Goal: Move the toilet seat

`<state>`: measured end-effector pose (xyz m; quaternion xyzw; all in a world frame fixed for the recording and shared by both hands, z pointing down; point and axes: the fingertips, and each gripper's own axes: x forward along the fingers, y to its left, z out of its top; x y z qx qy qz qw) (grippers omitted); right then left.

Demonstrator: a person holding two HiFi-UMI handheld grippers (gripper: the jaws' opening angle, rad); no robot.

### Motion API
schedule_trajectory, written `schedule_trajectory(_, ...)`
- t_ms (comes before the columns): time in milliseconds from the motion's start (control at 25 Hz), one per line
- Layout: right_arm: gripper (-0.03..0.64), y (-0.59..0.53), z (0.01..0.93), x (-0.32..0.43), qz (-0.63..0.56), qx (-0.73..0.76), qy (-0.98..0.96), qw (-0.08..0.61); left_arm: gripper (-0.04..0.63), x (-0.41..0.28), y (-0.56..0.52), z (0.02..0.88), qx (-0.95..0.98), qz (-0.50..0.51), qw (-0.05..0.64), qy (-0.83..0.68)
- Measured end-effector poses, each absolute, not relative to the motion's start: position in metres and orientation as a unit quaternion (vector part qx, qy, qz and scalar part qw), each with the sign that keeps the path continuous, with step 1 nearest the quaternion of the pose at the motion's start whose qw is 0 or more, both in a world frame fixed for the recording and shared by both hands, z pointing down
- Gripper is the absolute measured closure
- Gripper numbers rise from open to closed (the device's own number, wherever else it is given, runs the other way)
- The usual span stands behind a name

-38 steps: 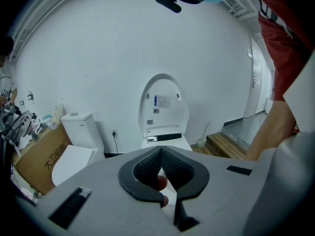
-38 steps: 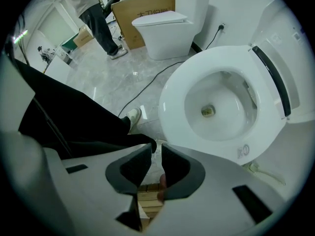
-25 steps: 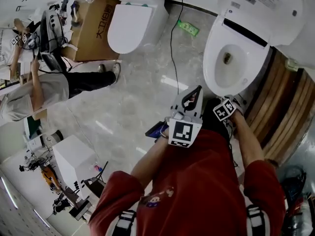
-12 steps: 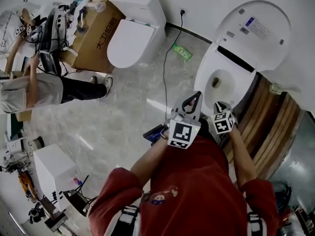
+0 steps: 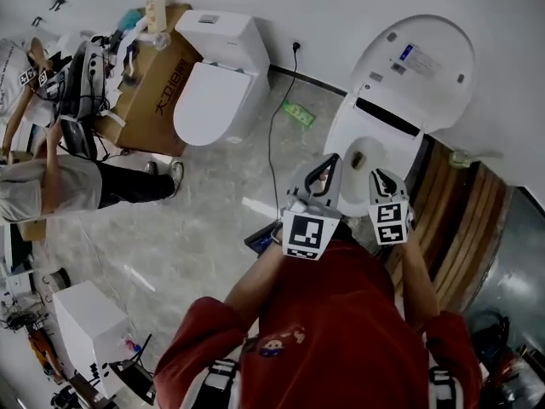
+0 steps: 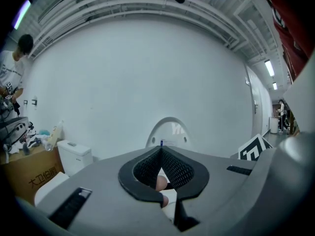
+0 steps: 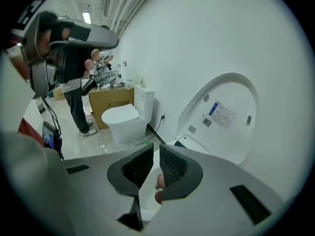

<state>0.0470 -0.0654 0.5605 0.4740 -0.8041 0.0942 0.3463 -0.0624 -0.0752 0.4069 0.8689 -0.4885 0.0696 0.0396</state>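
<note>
Two grippers are up in front of the open toilet, neither touching anything. The left gripper (image 5: pixel 331 160) has its jaw tips pressed together with nothing caught between them. The right gripper (image 5: pixel 376 175) has just been closing its jaws; they're nearly together now, a thin slit left at the tips and nothing in it. The toilet seat (image 5: pixel 417 62) stands raised, leaning back toward the wall (image 5: pixel 341 7) above the bowl (image 5: pixel 342 139). It reads as one upright oval with the lid (image 5: pixel 461 45), and I can't separate the two. Both grippers hover on the near side of the bowl, the left roughly level, the right tipped down toward the rim, both well short of the raised oval. My read is that no grasp is in hand and this is a gap between contact phases. Either the lift is done or a lowering is about to start; the frames don't settle which. If the seat has to come down, the next move calls for reaching over the bowl to the oval's top edge. One pair of jaws then opens enough to take that edge, or a closed tip hooks it. After that the seat pivots forward on the hinge and gets eased down so it doesn't slam on the rim. The risk is dragging the lid down with the seat.
</note>
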Motion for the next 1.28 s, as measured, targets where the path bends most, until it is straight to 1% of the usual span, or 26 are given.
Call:
schedule_trajectory(200,0.575,-0.081,0.498,0.051,0.071,0.507,-0.812,0.28,0.584,-0.054,-0.084,0.378,0.873,0.032,0.016,-0.487)
schedule_trajectory(360,0.577,-0.09,0.452,0.06,0.053,0.534,-0.812,0.231,0.584,-0.048,-0.09,0.354,0.872,-0.002,0.011,-0.49)
schedule_trajectory(720,0.577,-0.095,0.378,0.071,0.019,0.566,-0.813,0.138,0.584,-0.039,-0.089,0.314,0.872,-0.027,-0.011,-0.488)
schedule_trajectory(1120,0.577,-0.085,0.289,0.083,-0.066,0.606,-0.793,0.015,0.584,-0.046,-0.078,0.267,0.864,-0.05,-0.034,-0.501)
schedule_trajectory(1280,0.577,-0.081,0.27,0.081,-0.079,0.607,-0.791,-0.004,0.584,-0.048,-0.076,0.254,0.861,-0.053,-0.048,-0.504)
